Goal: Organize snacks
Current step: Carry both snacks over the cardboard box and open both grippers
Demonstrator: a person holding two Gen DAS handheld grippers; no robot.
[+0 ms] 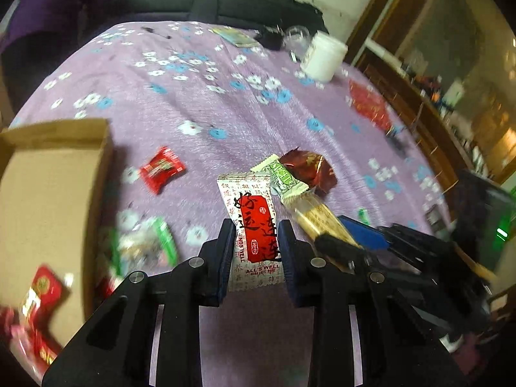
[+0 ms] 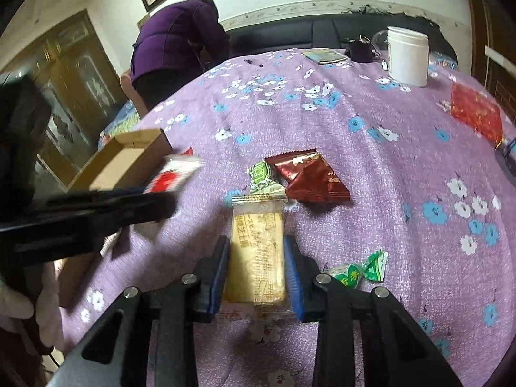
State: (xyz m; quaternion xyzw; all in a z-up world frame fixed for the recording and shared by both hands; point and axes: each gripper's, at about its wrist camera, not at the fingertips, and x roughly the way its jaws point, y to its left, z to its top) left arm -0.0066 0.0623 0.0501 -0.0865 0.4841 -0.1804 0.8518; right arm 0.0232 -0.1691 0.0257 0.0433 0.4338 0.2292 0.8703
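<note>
From the left wrist camera, the left gripper [image 1: 257, 245] is clamped on a white-and-red snack packet [image 1: 251, 225], its blue-lined pads pressing the packet's two long edges; the packet stands up between the fingers and sticks out beyond their tips. Just past the packet's far end lie a small green-and-white candy [image 1: 282, 177] and a dark red foil packet [image 1: 314, 171], touching each other on the purple flowered tablecloth [image 1: 200, 96]. To the right, close beside this gripper, the right gripper [image 1: 348, 235] holds a clear-wrapped biscuit bar [image 1: 319, 217]. To the left sits an open cardboard box [image 1: 48, 193]; a small red packet [image 1: 163, 169] lies between the box and the held packet, and a blurred green-and-white packet [image 1: 145, 245] lies nearer, beside the left finger. Far ahead to the right stands a white jar [image 1: 324, 56].

From the right wrist camera, the right gripper [image 2: 257, 267] is closed narrowly on the biscuit bar [image 2: 258, 254], pads against its long sides, with the bar lying lengthwise between them. Straight ahead of its tip are the green candy [image 2: 261, 177] and the dark red packet [image 2: 314, 175]. A green-wrapped sweet [image 2: 358, 271] lies just right of the right finger. To the left, the left gripper [image 2: 154, 203] reaches across with the blurred white-and-red packet [image 2: 174, 174], the cardboard box [image 2: 125, 158] behind it. A person in a purple top [image 2: 180, 42] bends over beyond the table.
</note>
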